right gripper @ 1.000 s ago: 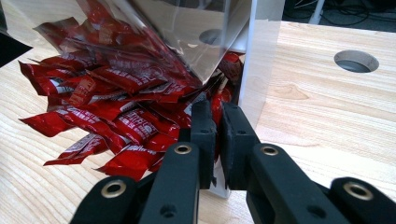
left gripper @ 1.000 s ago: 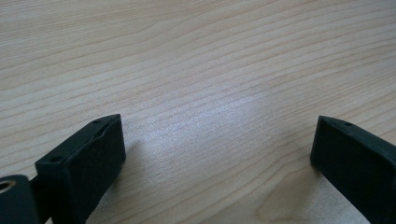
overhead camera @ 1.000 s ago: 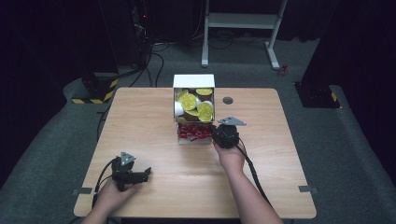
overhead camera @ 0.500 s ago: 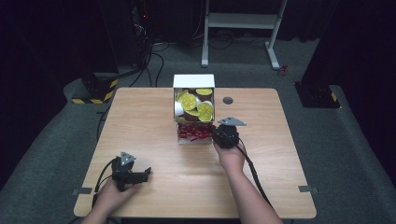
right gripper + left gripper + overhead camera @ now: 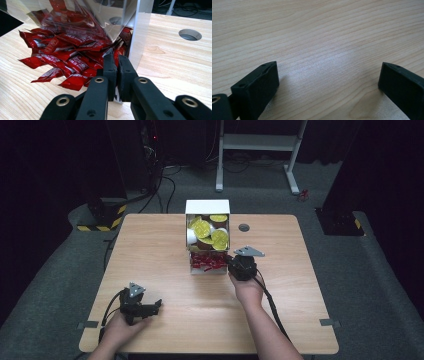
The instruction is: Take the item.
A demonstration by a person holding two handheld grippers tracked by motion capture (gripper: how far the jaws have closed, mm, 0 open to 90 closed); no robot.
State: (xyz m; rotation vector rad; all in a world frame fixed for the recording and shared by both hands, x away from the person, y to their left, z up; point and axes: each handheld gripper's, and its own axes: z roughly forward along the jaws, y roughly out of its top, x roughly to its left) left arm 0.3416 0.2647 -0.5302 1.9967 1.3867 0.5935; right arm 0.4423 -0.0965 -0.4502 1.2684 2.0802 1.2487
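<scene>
A white dispenser box [image 5: 207,207] stands at the table's far middle, with yellow-lidded cups [image 5: 202,227] in its upper part. Red sauce packets [image 5: 206,261] spill from its lower opening onto the wood. My right gripper [image 5: 229,261] reaches into that pile from the right. In the right gripper view its jaws [image 5: 117,58] are pressed almost together, tips among the red packets [image 5: 65,50], seemingly pinching a packet's edge. My left gripper [image 5: 155,305] rests near the front left of the table. Its jaws [image 5: 328,77] are wide open over bare wood.
A round cable hole [image 5: 244,227] sits in the tabletop right of the box, also seen in the right gripper view [image 5: 190,34]. The box's clear front panel [image 5: 95,15] overhangs the packets and its white side wall [image 5: 140,32] stands just right of my jaws. A white frame [image 5: 260,142] stands beyond the table.
</scene>
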